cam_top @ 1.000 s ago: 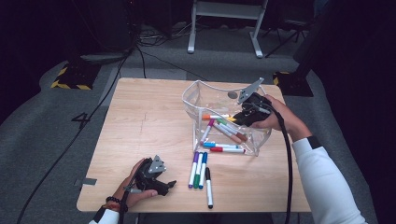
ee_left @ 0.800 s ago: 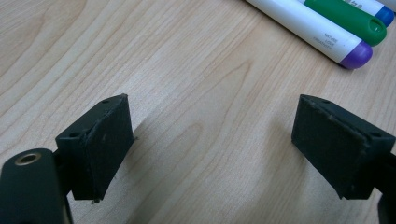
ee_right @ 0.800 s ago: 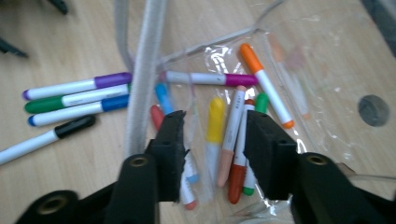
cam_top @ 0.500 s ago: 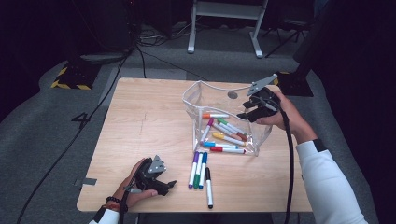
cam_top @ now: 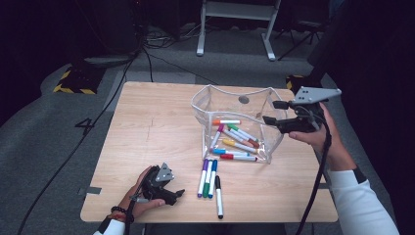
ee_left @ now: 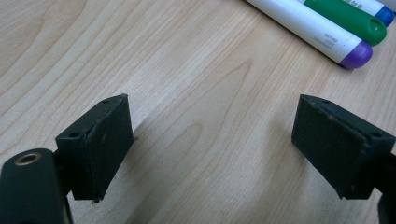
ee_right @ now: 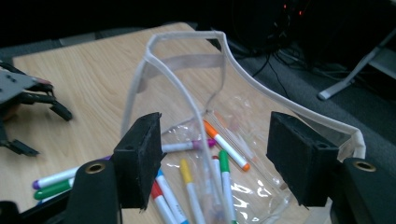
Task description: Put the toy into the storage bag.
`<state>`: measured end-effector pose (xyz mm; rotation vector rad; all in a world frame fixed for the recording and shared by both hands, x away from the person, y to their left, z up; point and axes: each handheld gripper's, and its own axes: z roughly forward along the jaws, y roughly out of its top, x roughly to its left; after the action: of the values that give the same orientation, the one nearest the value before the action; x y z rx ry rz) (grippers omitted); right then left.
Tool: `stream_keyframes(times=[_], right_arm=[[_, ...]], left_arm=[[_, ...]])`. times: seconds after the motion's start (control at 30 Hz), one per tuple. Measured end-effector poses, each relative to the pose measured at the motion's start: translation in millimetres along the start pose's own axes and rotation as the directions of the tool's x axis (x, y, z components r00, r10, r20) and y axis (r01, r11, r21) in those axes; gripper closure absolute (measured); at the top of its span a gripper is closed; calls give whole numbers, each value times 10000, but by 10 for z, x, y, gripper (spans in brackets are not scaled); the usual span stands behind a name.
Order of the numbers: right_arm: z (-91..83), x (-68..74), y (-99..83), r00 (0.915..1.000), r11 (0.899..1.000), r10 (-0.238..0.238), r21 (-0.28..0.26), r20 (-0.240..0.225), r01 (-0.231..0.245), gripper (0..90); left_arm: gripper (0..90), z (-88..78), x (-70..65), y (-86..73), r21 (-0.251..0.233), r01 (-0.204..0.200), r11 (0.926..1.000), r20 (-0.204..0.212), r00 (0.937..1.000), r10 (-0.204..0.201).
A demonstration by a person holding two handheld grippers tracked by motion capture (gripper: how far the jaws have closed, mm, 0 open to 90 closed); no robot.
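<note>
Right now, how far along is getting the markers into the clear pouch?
About six markers, the orange one among them, already lie inside the clear pouch. The right gripper holds nothing; its jaws have just been opening beside the pouch's rim. Four markers are left on the table: purple, green, blue and black. The left gripper rests open beside them.

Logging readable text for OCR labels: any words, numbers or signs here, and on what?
"4": dark numeral on the grey floor left of the table.
Small grey print on the purple-capped marker: too blurred to read.
Print on the green marker: cut off, unreadable.
</note>
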<state>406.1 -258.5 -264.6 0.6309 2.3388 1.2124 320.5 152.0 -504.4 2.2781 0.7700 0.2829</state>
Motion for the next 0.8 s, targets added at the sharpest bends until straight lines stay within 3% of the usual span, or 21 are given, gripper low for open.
stream_keyframes(times=[0.13, 0.33, 0.4, 0.47, 0.53, 0.6, 0.8], right_arm=[[-139, 197, -178, 9995, 9986, 67, -520, -312, -84, 349], [-112, 521, -583, 9970, 9976, 172, -650, -751, -221, 343], [-37, 620, -708, 9955, 9981, 208, -554, -920, -260, 343], [103, 757, -866, 9950, 9994, 82, -327, -995, -115, 343], [257, 870, -1004, 9902, 9992, 373, -108, -1349, -391, 343], [414, 992, -1120, 9890, 9996, 292, 75, -1453, -284, 345], [834, 1297, -1313, 9723, 9978, 551, 491, -2270, -451, 345]], left_arm=[[128, 0, 0, 0, -2, 0, 10000, -1, 10000, 0], [127, 0, 0, 0, -2, 2, 10000, 0, 10000, -2], [127, 1, -1, 1, 1, 21, 10000, -8, 10000, -21], [126, 2, -2, 3, 7, 32, 10000, -30, 10000, -32], [125, 3, -2, 3, 5, 33, 10000, -25, 10000, -33], [125, 3, -2, 3, 4, 35, 10000, -25, 10000, -35], [125, 3, -2, 3, 3, 32, 10000, -24, 10000, -32]])
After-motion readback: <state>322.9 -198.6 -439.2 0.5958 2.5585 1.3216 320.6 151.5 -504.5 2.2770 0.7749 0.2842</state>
